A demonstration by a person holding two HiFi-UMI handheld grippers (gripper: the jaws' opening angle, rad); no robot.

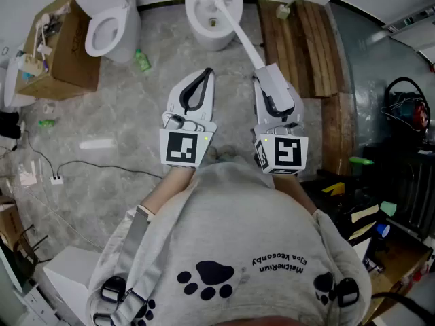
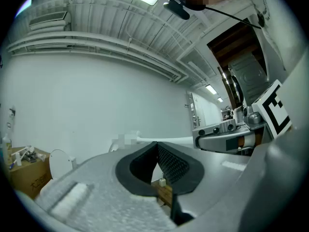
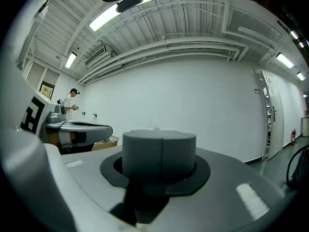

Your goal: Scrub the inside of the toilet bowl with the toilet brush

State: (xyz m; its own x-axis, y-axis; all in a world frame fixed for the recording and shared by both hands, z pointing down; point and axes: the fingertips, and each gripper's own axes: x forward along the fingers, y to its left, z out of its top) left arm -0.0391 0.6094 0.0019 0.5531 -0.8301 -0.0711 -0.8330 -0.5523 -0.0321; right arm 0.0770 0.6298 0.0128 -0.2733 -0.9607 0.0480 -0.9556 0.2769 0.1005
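A line of dark print ran across the person's grey sweatshirt (image 1: 231, 246), upside down in the head view beside black paw-print shapes, and its letters were too blurred to read. The cubes on the left gripper (image 1: 206, 72) and right gripper (image 1: 262, 70) each bore a black-and-white square marker, without letters or numbers.

Grey marbled floor (image 1: 122, 114), white wall (image 3: 193, 95) — ceiling strip lights (image 3: 118, 8).
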